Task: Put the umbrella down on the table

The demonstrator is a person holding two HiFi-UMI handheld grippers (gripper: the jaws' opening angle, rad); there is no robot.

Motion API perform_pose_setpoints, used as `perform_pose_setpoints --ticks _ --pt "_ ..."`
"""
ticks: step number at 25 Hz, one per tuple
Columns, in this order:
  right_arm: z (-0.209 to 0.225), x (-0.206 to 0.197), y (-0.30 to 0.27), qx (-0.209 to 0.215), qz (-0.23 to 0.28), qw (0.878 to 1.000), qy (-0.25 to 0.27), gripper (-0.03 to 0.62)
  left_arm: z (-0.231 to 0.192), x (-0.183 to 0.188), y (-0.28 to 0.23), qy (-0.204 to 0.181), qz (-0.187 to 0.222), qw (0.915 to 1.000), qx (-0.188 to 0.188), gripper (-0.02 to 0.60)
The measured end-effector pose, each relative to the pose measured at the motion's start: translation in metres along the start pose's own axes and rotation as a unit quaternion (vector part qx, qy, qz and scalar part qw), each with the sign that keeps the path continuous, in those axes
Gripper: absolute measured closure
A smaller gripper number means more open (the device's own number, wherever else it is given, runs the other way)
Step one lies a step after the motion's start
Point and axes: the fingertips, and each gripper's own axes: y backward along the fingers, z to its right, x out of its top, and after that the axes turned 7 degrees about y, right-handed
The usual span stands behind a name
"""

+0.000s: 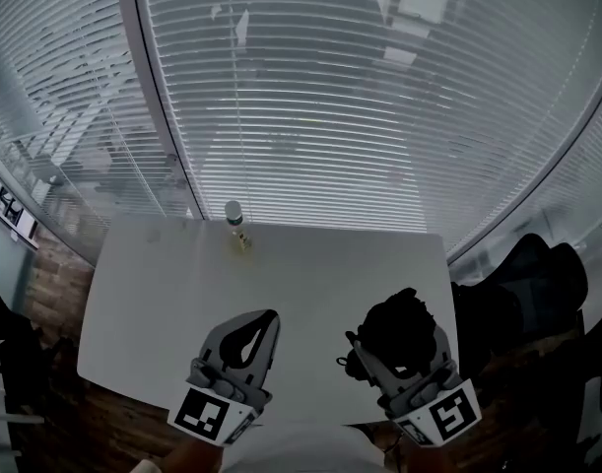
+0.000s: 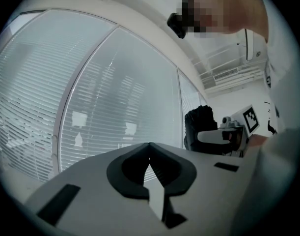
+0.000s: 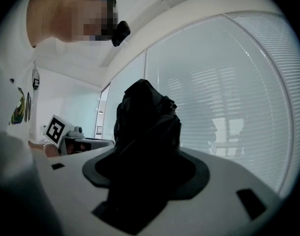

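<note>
Both grippers sit at the bottom edge of the head view, marker cubes toward the camera, over the near part of the white table (image 1: 310, 274). At lower right, the right gripper (image 1: 407, 355) has its jaws spread wide around a folded black umbrella (image 1: 397, 321), a crumpled bundle of dark cloth that fills the gap and stands out past the tips. That bundle is over the lower right part of the table; whether it touches the top cannot be told. At lower left, the left gripper (image 1: 271, 315) has its jaws drawn together, tips meeting, with nothing between them. A small bottle (image 1: 234, 213) stands at the table's far edge, upper middle, well apart from both grippers. Closed slatted blinds (image 1: 379, 97) fill the upper frame
</note>
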Motion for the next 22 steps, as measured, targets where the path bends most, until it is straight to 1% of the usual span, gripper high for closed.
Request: perform_pose_setpoints --ticks 3,7,9,12,17,20,22 --pt "0.007 -0.002 0.0 0.0 -0.007 1.0 0.007 0.327 0.003 -0.002 -0.008 0.007 0.004 1.0 -0.003 0.57" --pt "0.013 -0.013 -0.002 0.0 -0.029 0.999 0.021 0.327 0.004 -0.003 -0.015 0.0 0.001 1.0 -0.008 0.571" --pt "0.013 -0.021 -0.005 0.004 -0.044 0.998 0.037 0.327 0.003 -0.007 -0.017 -0.001 -0.002 1.0 -0.008 0.571" --pt "0.013 -0.036 -0.012 0.013 -0.071 0.995 0.076 0.327 -0.002 -0.013 -0.017 0.001 -0.007 1.0 -0.006 0.569" --pt "0.008 -0.068 -0.028 0.036 -0.132 0.982 0.129 0.327 -0.01 -0.024 -0.014 0.006 -0.018 0.9998 -0.002 0.571" --pt "0.001 -0.09 -0.035 0.048 -0.183 0.968 0.164 0.327 -0.013 -0.034 -0.011 0.011 -0.036 0.9993 -0.001 0.57" --pt "-0.004 -0.102 -0.042 0.057 -0.207 0.959 0.186 0.327 -0.018 -0.035 -0.01 0.012 -0.033 0.9994 0.002 0.57"
